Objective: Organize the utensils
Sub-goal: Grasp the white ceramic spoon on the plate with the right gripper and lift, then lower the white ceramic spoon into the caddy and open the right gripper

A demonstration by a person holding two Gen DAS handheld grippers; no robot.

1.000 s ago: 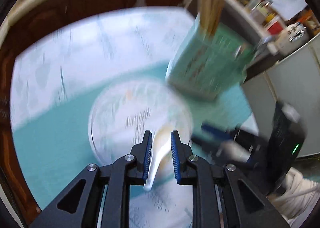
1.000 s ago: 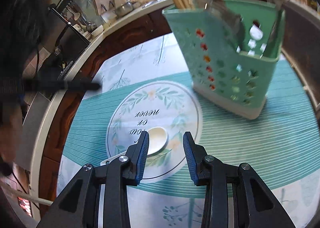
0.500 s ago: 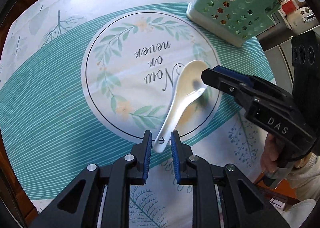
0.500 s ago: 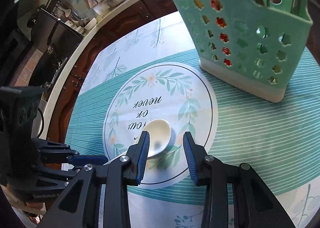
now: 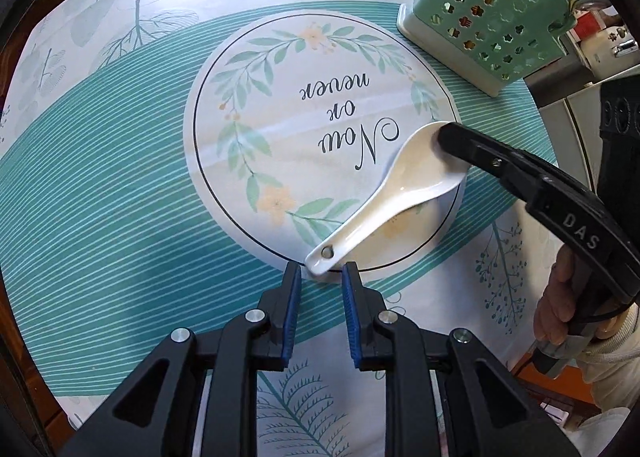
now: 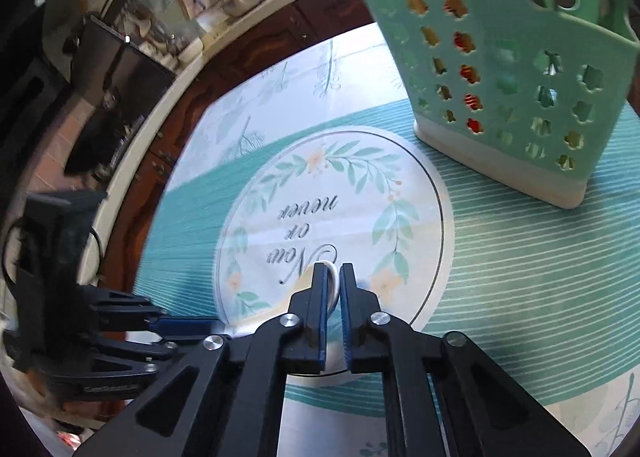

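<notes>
The round tablecloth [image 5: 120,185] looks bigger than 1 second ago, and the green holder [image 6: 520,105] now stands at the far edge. The white spoon [image 5: 400,193] lies on the cloth's flower ring. The right gripper [image 6: 333,285] slants down and has just squeezed onto the spoon's bowl rim. The left gripper [image 5: 320,277] points steeply down, its 2 jaws slightly apart around the handle tip, not pressing.

spoon mostly hidden on the right cam

only a sliver of the white spoon [image 6: 333,284] peeks out between the right gripper [image 6: 333,271] pads, and the green utensil holder [image 6: 508,69] gets chopped off up top, so its contents stay a blurry guess
</notes>
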